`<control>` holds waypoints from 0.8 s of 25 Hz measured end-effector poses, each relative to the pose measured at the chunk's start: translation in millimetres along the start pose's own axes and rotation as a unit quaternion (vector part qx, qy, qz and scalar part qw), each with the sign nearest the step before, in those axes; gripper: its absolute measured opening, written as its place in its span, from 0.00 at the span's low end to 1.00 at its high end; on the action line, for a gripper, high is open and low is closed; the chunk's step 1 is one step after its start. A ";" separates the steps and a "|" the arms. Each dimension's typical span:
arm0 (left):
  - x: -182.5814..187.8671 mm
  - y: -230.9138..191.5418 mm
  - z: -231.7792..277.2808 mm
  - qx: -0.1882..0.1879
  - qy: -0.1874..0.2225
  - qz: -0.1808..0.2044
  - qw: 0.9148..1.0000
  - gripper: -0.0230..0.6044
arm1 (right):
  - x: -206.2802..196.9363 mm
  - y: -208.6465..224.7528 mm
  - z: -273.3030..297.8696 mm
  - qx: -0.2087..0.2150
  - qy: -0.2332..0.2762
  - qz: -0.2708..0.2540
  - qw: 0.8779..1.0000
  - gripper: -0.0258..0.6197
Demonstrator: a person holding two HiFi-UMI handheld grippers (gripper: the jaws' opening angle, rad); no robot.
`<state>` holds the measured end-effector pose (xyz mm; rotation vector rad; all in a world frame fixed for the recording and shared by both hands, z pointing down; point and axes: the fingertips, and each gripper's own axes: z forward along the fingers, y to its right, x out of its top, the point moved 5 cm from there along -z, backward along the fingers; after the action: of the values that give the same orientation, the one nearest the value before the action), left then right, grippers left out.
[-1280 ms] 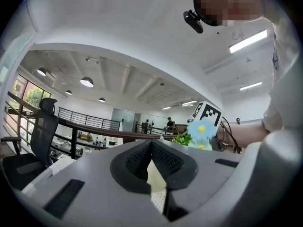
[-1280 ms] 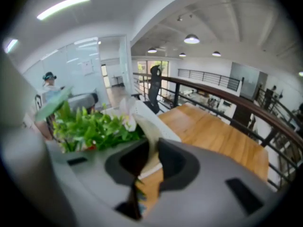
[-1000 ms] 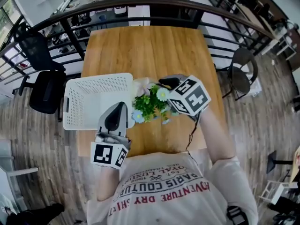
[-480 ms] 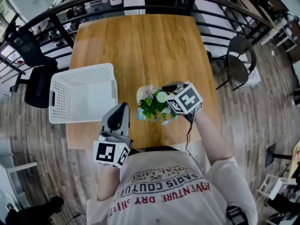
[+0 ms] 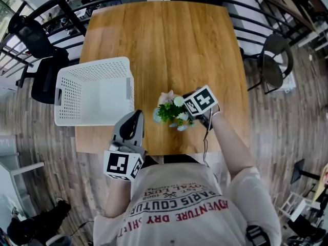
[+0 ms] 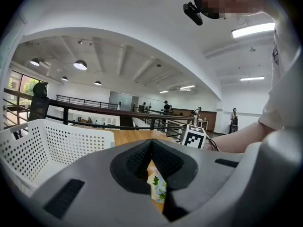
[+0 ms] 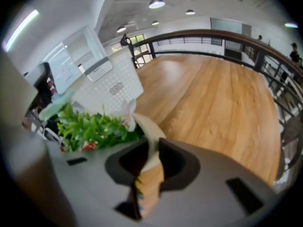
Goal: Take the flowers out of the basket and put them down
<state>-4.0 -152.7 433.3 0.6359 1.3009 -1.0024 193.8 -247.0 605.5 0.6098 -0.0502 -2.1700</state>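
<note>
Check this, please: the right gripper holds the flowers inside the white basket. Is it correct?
No. The right gripper holds the flowers, but outside the white basket, above the wooden table to the basket's right. The head view shows this.

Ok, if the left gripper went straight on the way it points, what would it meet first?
Probably nothing close: the left gripper aims over the table, between the basket and the flowers, toward the far railing. Depth is unclear.

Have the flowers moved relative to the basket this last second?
Yes: the flowers have moved right, away from the basket; bare table now shows between them.
</note>
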 end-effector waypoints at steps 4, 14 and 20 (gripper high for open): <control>-7.5 0.4 2.6 0.007 -0.012 -0.004 1.000 0.08 | 1.5 6.2 19.0 0.002 -0.021 -0.005 1.000 0.18; -15.6 -12.9 -4.8 0.032 -0.020 -0.006 0.999 0.08 | 6.8 14.7 35.0 0.017 -0.018 0.057 0.998 0.19; -12.6 -12.3 -5.4 0.029 -0.014 -0.011 0.999 0.08 | 7.3 11.8 34.8 0.005 -0.019 0.053 0.998 0.19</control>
<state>-16.9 -150.7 446.3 0.6507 1.2612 -1.0656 183.3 -266.0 636.0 0.5591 -0.1105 -2.0801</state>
